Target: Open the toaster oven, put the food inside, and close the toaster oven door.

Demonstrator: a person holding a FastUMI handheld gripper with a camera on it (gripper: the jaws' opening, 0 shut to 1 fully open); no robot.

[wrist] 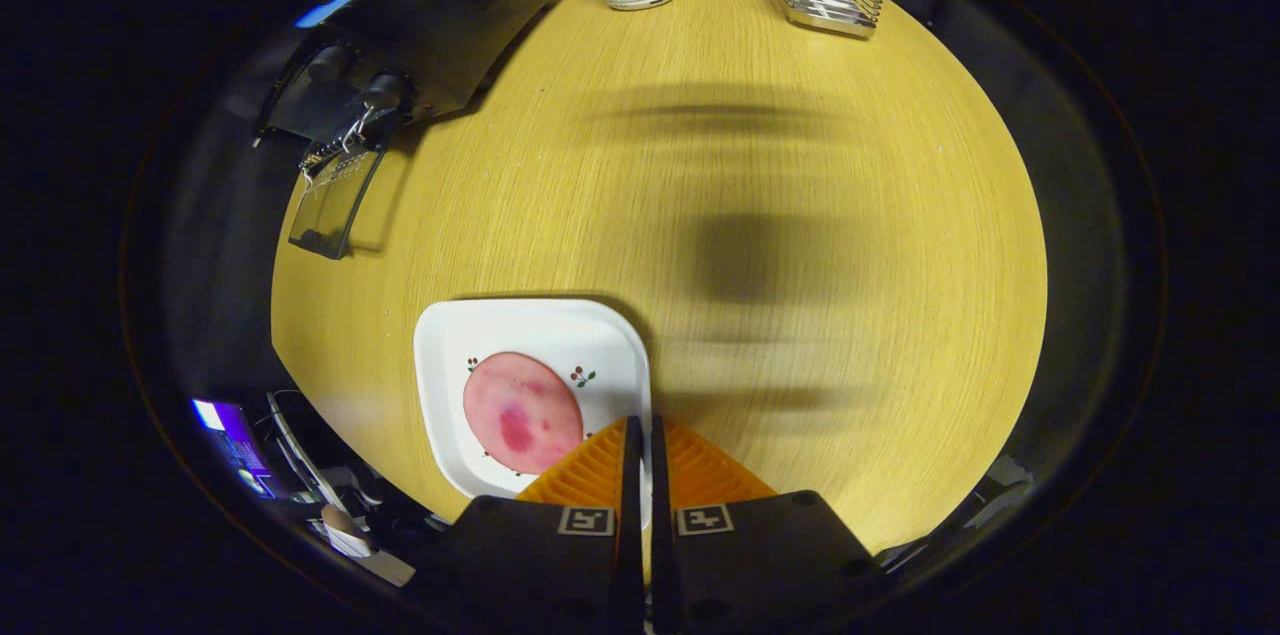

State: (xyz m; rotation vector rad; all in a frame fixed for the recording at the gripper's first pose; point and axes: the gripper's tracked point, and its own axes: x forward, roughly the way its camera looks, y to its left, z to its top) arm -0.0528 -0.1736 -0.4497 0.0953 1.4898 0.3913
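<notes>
Hand-held gripper [640, 435] fingers together, empty; white plate [520, 335] — pink food slice [520, 410]

The tongs [640, 425] point downward, fingers pressed together, gripping nothing.

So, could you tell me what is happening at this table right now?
A person is holding a handheld gripper above a round wooden table. Its fingers are closed together with nothing between them, hovering over the edge of a white plate that carries a pink slice of food. The toaster oven stands at the far side with its glass door already folded down open. The food has not yet been picked up.
</notes>
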